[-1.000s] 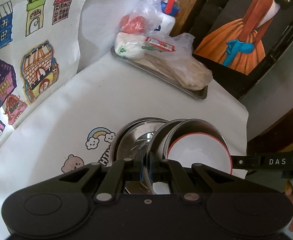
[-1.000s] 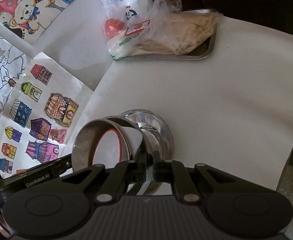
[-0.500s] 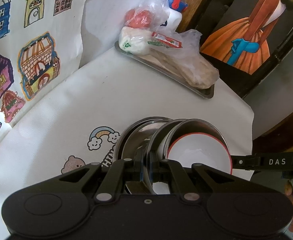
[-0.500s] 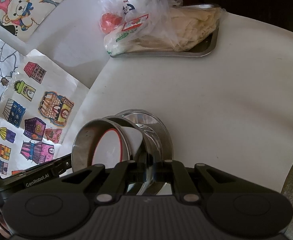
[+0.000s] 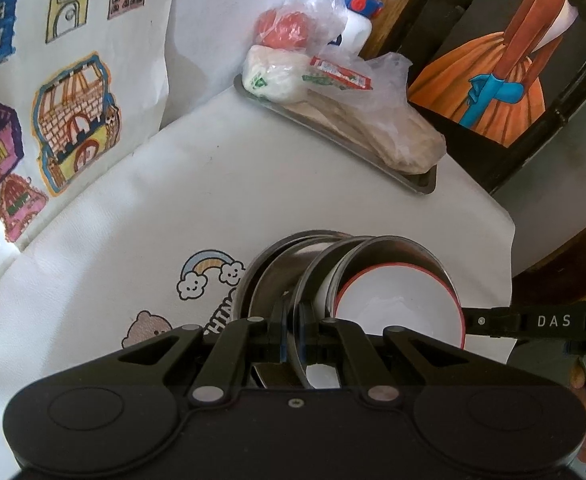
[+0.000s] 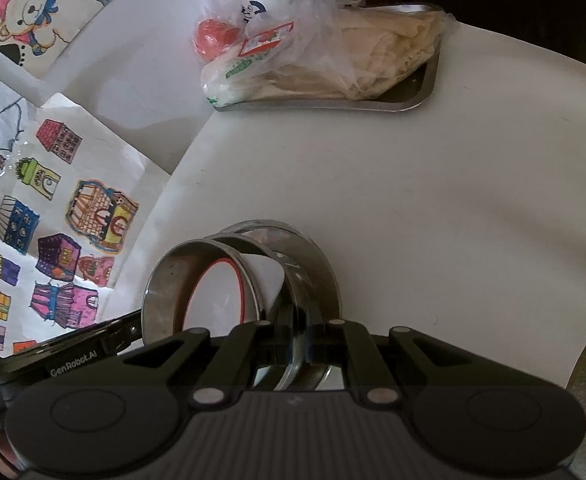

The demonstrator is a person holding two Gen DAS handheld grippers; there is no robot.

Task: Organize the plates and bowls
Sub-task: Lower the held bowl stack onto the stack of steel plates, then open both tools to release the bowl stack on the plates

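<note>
Above the white worktop (image 5: pixel 253 200), both tongs pinch the rim of one stack of dishes from opposite sides. The left tongs (image 5: pixel 291 344) clamp the steel bowl (image 5: pixel 393 252), and the right tongs (image 6: pixel 299 344) grip its far edge. A white bowl with a red rim (image 5: pixel 397 304) sits tilted inside it, with a steel plate (image 5: pixel 269 280) beneath. Near the back edge, a metal tray (image 6: pixel 425 92) carries plastic bags of food (image 6: pixel 333 56).
</note>
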